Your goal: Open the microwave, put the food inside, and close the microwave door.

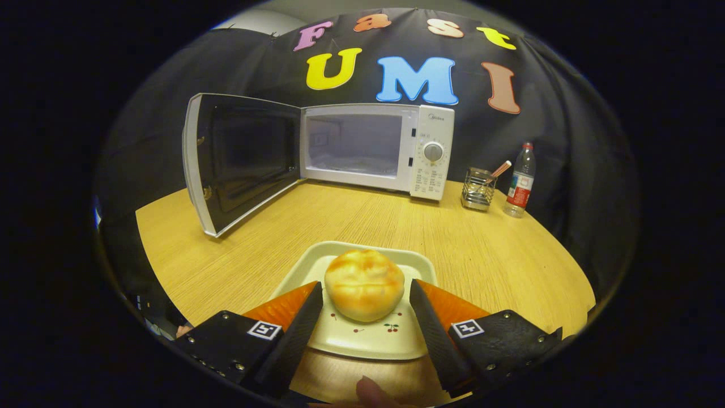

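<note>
A round golden bun (pixel 364 285) lies on a pale square plate (pixel 371 339) with small cherry prints, on the wooden table (pixel 481 255). My gripper (pixel 366 290) is open, and its fingers flank the bun closely on both sides, with a thin gap showing at the right finger. Beyond the plate, at the back of the table, stands the white microwave (pixel 433 153). Its door (pixel 243 158) is swung wide open to the left, and the cavity (pixel 354 144) looks bare.
To the right of the microwave stand a wire holder (pixel 478 190) with a stick in it and a plastic bottle (pixel 521 181). Bare tabletop lies between the plate and the microwave. A person's fingertip (pixel 371 392) shows just behind the fingers.
</note>
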Tool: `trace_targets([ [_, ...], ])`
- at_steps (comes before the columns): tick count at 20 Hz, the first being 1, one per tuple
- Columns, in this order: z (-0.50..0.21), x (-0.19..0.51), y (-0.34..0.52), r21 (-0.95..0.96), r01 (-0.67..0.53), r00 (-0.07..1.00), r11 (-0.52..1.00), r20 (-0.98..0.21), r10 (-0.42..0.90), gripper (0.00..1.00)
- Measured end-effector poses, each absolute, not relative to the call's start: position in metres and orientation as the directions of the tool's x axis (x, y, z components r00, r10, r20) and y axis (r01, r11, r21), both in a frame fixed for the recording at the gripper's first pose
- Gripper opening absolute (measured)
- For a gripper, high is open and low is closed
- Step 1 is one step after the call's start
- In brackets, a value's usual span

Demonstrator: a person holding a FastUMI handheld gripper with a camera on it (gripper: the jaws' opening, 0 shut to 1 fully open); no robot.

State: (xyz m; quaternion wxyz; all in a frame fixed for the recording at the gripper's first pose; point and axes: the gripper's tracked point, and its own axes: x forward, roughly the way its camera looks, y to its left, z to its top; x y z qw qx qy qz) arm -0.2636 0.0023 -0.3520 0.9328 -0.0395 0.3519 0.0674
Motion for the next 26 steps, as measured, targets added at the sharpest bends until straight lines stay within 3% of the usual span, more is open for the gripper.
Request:
trace_targets([
  [6,-0.356,-0.255,0.001,0.052,-0.116,0.74,0.992,-0.662,0.121,0.94],
  [11,-0.358,-0.251,-0.002,0.05,-0.096,0.735,0.994,-0.67,0.105,0.69],
  [22,-0.285,-0.193,0.031,0.311,-0.03,0.801,0.95,-0.561,0.209,0.69],
  [26,-0.271,-0.153,0.051,0.303,-0.052,0.828,0.952,-0.52,0.211,0.69],
])
